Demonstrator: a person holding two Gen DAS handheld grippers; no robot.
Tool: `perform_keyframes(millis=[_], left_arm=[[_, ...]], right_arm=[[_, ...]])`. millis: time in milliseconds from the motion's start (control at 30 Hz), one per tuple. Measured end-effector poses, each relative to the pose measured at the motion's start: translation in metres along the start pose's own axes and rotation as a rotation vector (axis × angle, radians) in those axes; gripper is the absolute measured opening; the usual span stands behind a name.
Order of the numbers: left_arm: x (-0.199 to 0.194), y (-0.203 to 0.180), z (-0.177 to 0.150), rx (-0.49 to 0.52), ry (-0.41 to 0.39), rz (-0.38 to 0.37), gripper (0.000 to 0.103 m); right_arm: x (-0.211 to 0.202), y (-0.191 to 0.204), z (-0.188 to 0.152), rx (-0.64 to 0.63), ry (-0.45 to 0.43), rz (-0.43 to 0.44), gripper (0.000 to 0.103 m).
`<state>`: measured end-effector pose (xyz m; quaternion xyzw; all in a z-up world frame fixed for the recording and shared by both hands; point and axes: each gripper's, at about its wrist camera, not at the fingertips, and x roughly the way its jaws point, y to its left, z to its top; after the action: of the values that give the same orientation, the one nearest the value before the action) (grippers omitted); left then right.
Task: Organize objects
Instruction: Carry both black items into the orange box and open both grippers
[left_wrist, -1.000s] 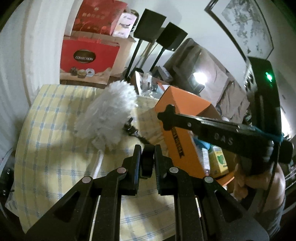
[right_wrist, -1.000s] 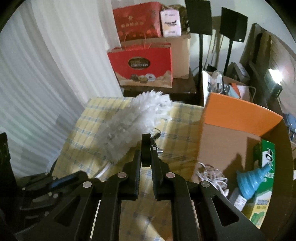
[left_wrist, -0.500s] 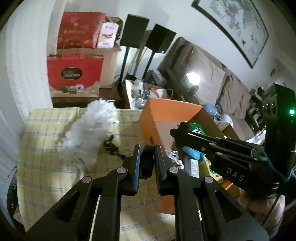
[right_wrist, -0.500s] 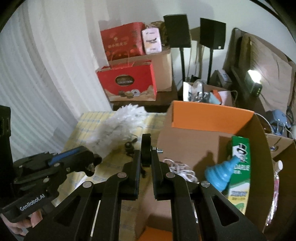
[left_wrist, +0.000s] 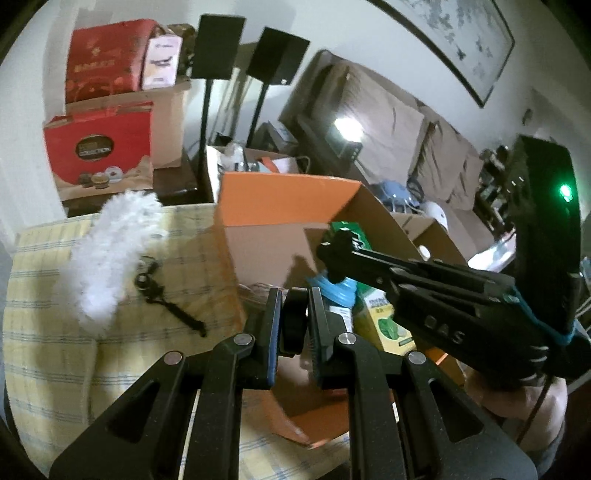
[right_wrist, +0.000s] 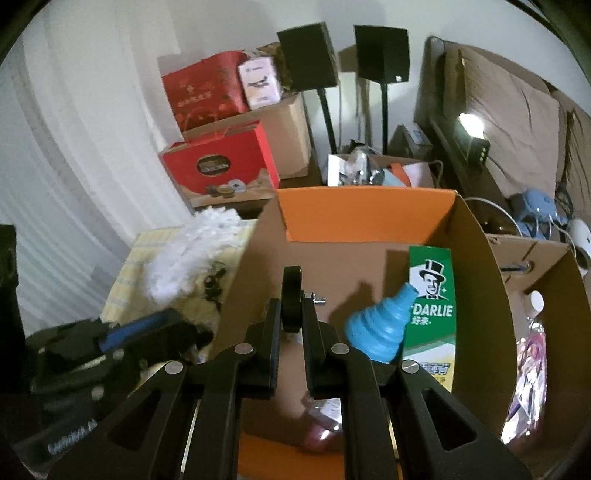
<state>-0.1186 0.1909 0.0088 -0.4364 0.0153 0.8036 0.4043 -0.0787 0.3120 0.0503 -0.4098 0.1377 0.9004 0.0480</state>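
Note:
My left gripper (left_wrist: 293, 295) is shut on a black wheel-like piece (left_wrist: 293, 321) and hangs over the near left corner of the open orange box (left_wrist: 280, 203). My right gripper (right_wrist: 293, 306) is shut on a black wheel with a small bolt (right_wrist: 293, 291), above the box's brown inside (right_wrist: 362, 214). In the box lie a green toothpaste carton (right_wrist: 430, 295) and a blue folding funnel (right_wrist: 380, 325). A white fluffy duster (left_wrist: 110, 251) and a small black strap (left_wrist: 159, 291) rest on the yellow checked tablecloth (left_wrist: 55, 332), left of the box.
Red gift boxes (right_wrist: 218, 166) and a brown carton stand behind the table. Two black speakers on stands (right_wrist: 306, 55) rise behind the orange box. A second open cardboard box (right_wrist: 546, 295) sits to the right. A white curtain (right_wrist: 74, 147) closes the left side.
Both grippers have swung right from above the checked cloth to above the orange box, each still gripping its black piece. The duster has shifted left in both views.

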Motion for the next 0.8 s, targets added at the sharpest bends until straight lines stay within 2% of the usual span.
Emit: perform_keyframes(millis=[233,700,800], left_arm=[[0.023,-0.015,-0.006,0.023,0.042,0.008,0.013],[0.049,-0.012,-0.010,0.002,0.091,0.024,0.013],[0.052,-0.009,-0.010,-0.013,0.098,0.035,0.020]], right_arm=[[0.019,-0.020,0.001,0.036,0.026,-0.007,0.009],[0.060,-0.041,0.008,0.067,0.071,-0.012,0.009],[0.067,-0.043,0.008,0.073,0.084,-0.015,0.009]])
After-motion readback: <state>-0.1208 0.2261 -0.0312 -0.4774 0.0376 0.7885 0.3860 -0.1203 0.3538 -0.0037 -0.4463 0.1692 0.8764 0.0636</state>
